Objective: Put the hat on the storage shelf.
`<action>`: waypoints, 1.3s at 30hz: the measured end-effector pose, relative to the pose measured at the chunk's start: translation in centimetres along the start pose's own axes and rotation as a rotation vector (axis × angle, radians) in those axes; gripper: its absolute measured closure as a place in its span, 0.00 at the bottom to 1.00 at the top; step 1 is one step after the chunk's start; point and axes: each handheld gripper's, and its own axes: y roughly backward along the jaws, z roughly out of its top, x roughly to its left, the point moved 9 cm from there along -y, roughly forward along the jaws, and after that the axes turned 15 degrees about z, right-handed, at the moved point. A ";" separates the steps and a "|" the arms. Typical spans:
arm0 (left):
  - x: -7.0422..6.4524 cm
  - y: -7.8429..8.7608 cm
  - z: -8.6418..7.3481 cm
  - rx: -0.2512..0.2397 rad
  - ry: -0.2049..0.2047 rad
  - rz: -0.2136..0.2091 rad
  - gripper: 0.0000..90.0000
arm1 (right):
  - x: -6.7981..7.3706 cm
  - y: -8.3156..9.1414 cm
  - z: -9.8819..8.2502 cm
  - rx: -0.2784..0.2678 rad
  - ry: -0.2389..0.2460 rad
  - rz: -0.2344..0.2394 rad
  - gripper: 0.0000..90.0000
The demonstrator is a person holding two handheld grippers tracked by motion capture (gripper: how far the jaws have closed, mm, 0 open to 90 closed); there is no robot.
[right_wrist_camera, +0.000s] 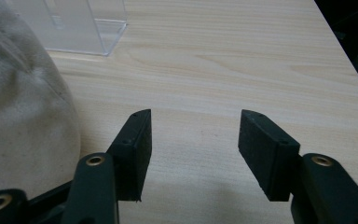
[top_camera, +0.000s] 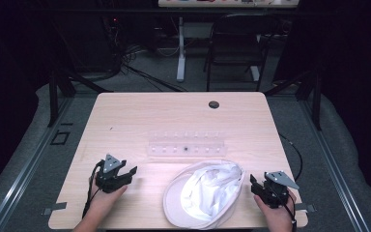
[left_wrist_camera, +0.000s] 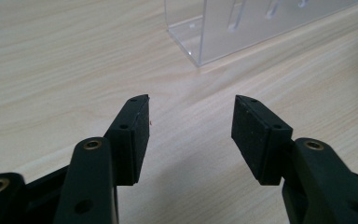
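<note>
A white cap (top_camera: 204, 193) lies upside down on the wooden table (top_camera: 135, 116) near its front edge, brim toward the front left. Behind it stands a clear acrylic rack (top_camera: 186, 143) with several small holes. My left gripper (top_camera: 131, 175) rests on the table left of the cap, open, nothing between its jaws (left_wrist_camera: 190, 123). My right gripper (top_camera: 254, 185) sits right of the cap, open and empty (right_wrist_camera: 195, 135). The cap's fabric (right_wrist_camera: 23, 116) shows at the left of the right gripper view, the rack's corner (left_wrist_camera: 223, 32) ahead in the left gripper view.
A round cable hole (top_camera: 214, 104) sits at the table's far edge. Beyond the table stand a black chair (top_camera: 236, 43) and a white desk leg (top_camera: 180, 48), with cables on the floor. The rack's end (right_wrist_camera: 70, 25) shows in the right gripper view.
</note>
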 end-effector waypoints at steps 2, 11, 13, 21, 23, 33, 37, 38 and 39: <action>0.2 0.1 0.1 0.001 -0.002 0.013 0.54 | 0.1 0.1 0.1 -0.003 -0.012 0.003 0.54; -0.5 0.3 -0.1 0.021 -0.006 -0.014 0.53 | 0.3 -0.1 -0.5 0.080 -0.069 0.019 0.57; -0.8 0.4 0.0 0.019 -0.007 -0.020 0.53 | 0.3 0.0 -0.4 0.087 -0.082 0.018 0.57; -1.9 0.8 0.1 0.015 -0.037 -0.045 0.52 | 0.8 0.7 1.3 0.194 -0.113 0.075 0.56; -2.1 0.9 0.1 0.015 -0.036 -0.050 0.52 | 1.0 0.9 1.8 0.200 -0.109 0.093 0.56; -2.6 0.9 0.1 0.017 -0.048 -0.062 0.51 | 3.2 2.3 7.3 0.259 -0.099 0.218 0.56; -2.5 0.9 0.1 0.014 -0.048 -0.064 0.51 | 4.3 2.6 8.2 0.294 -0.101 0.244 0.58; -2.5 0.9 0.1 0.015 -0.048 -0.064 0.51 | 4.6 2.6 8.4 0.298 -0.104 0.252 0.58; -2.6 0.9 0.1 0.016 -0.049 -0.065 0.51 | 4.9 2.6 8.6 0.301 -0.104 0.264 0.58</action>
